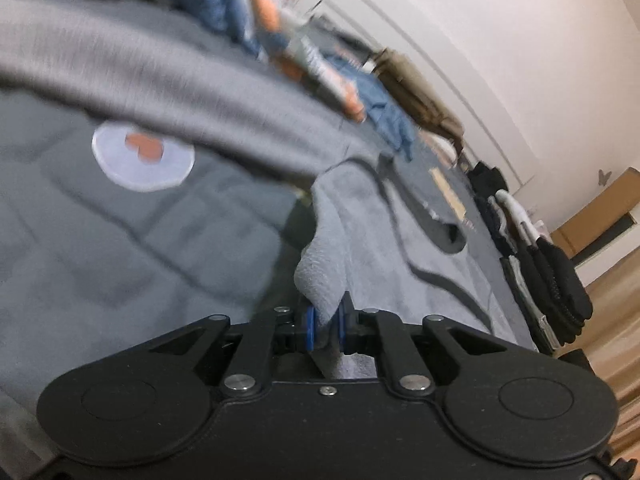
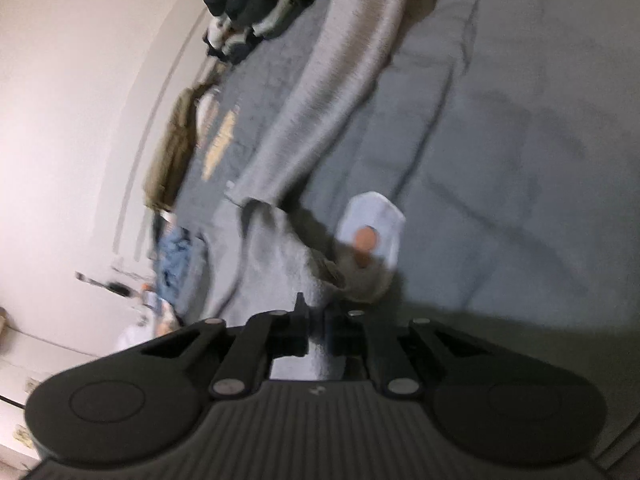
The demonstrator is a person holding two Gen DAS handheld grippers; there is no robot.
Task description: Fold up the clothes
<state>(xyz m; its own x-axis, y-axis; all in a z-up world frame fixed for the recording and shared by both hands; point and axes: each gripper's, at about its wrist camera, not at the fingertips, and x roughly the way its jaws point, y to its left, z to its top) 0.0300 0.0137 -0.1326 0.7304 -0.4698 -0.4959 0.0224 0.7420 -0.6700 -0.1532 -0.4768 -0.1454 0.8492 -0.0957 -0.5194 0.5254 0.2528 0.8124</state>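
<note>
**No readable text showing**

Nothing legible is appearing in either wrist view. A pale round patch with an orange shape in its middle is sitting on the grey garment, but it is carrying no letters that can be made out. A yellowish print is showing on a dark garment in the right wrist view, and it is too blurred to read.

Grey sweatshirt, fleecy, spread rumpled over bed, round pale patch with orange mark at 10 o'clock in left wrist view. 1 sleeve stretched toward 12 o'clock in right wrist view. Motion-blurred.
</note>
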